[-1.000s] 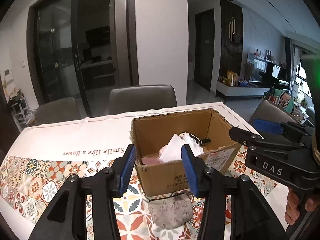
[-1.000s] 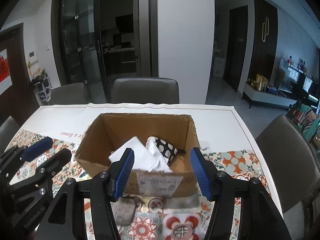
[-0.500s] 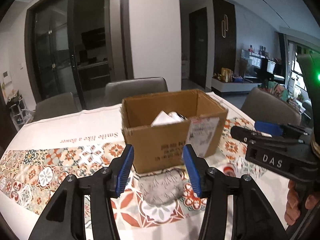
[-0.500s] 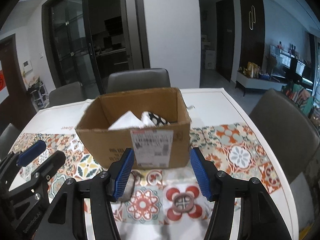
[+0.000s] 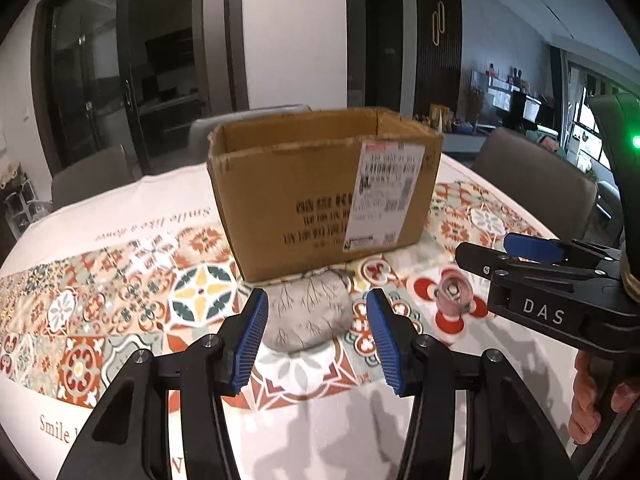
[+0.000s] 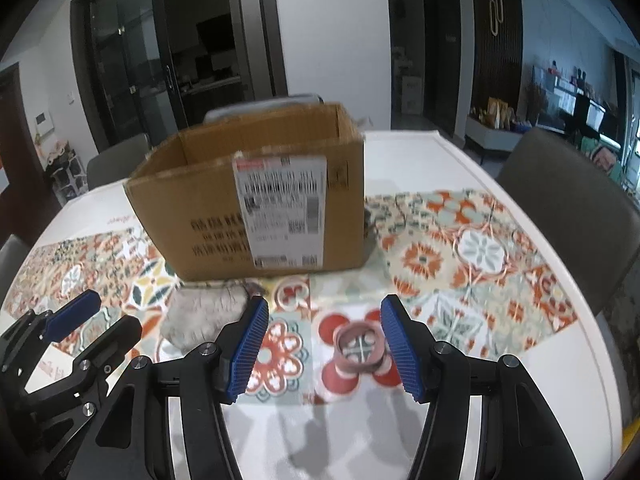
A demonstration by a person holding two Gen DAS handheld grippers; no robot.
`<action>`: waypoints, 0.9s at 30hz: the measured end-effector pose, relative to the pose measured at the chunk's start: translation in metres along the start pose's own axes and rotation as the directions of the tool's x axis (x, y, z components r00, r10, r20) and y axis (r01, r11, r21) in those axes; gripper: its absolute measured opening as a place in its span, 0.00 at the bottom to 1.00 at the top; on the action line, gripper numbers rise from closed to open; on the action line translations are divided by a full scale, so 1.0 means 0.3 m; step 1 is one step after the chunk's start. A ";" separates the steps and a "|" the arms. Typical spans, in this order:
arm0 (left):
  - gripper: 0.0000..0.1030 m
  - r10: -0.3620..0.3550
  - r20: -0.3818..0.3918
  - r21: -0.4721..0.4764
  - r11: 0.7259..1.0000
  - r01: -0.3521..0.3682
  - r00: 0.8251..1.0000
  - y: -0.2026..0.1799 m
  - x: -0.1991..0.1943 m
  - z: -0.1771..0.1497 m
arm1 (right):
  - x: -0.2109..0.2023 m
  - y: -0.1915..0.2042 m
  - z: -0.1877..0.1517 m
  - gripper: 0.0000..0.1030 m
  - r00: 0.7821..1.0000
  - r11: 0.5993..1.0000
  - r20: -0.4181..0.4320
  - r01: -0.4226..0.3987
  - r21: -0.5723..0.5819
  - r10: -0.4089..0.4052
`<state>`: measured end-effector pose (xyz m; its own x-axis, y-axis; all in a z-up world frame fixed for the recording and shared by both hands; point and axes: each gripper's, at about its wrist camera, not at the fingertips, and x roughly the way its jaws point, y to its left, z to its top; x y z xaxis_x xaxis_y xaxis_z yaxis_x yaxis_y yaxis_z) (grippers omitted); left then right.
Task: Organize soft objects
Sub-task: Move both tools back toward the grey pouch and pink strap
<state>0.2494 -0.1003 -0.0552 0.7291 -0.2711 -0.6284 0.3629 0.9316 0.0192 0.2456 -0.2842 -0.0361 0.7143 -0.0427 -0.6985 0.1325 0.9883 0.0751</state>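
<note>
One brown cardboard box (image 5: pixel 320 192) with a white shipping label, one grey fabric pouch (image 5: pixel 306 314) against its front, one pink ring (image 6: pixel 360 350) on the bench (image 5: pixel 100 216) printed "Smile like a flower". Left claw (image 5: pixel 316 332) and right claw (image 6: pixel 322 344), marked "DAS", both spread.

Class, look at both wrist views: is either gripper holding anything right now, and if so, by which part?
Nothing is held. The left gripper is open around the grey pouch on the table, and the right gripper is open near the pink ring.

left wrist: low, near, facing cardboard box (image 5: pixel 324 184) | right wrist: same | shared: box, tablecloth (image 6: pixel 460 256)
</note>
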 end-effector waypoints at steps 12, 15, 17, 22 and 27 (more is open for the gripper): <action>0.49 -0.032 -0.085 0.003 0.999 0.033 0.996 -0.033 0.076 -0.093 | 0.089 -0.050 -0.098 0.58 0.996 0.998 -0.084 -0.005 0.066 0.010; 0.49 -0.033 -0.090 0.021 0.999 0.035 0.995 -0.039 0.094 -0.097 | 0.122 -0.054 -0.113 0.58 0.993 0.998 -0.115 -0.004 0.068 0.012; 0.51 -0.037 -0.094 0.037 0.999 0.040 0.995 -0.044 0.110 -0.098 | 0.137 -0.057 -0.121 0.58 0.992 0.998 -0.128 0.001 0.070 0.008; 0.55 -0.036 -0.108 0.070 0.997 0.043 0.994 -0.052 0.161 -0.084 | 0.181 -0.067 -0.134 0.58 0.987 0.998 -0.159 0.007 0.068 0.004; 0.55 -0.043 -0.135 0.093 0.994 0.056 0.990 -0.056 0.228 -0.065 | 0.229 -0.084 -0.136 0.58 0.982 0.997 -0.186 0.019 0.072 -0.005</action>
<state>0.2817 -0.1297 -0.1137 0.6278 -0.2755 -0.7280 0.4553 0.8886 0.0564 0.2633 -0.3062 -0.1148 0.5731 -0.0199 -0.8193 0.1952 0.9743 0.1129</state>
